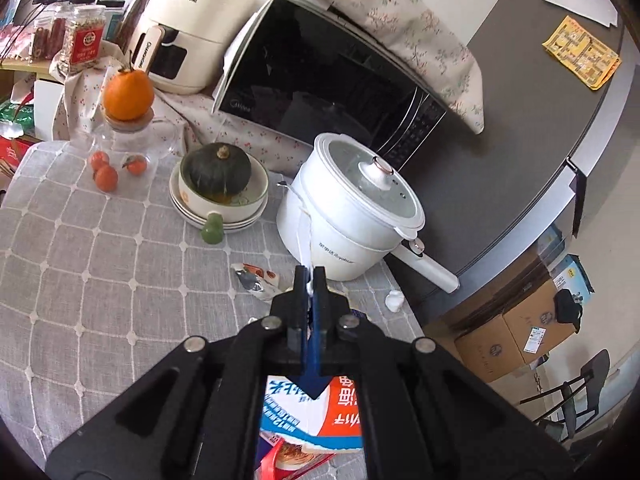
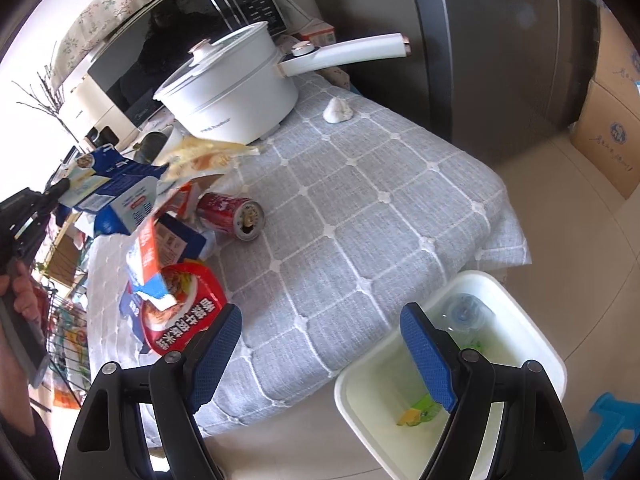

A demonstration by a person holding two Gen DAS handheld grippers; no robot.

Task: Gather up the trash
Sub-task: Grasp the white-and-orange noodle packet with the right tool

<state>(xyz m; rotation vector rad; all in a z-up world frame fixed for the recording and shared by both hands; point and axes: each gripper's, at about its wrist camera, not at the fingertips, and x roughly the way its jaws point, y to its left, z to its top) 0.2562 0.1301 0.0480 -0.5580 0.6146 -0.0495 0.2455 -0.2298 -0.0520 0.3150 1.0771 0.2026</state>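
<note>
Left claw (image 1: 309, 280) clamped on one blue-white carton (image 2: 116, 196), lifted above worktop (image 2: 360, 216); right claw (image 2: 320, 344) spread empty by one white bin (image 2: 532, 332); remaining: one red can (image 2: 232, 216), one red wrapper (image 2: 180, 312), one tissue wad (image 2: 338, 110); pot (image 2: 232, 92) behind.

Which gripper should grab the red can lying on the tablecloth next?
Right, probably. The right gripper is open and empty, low over the table edge, facing the red can. The left gripper is shut on a blue carton held above the table.
</note>
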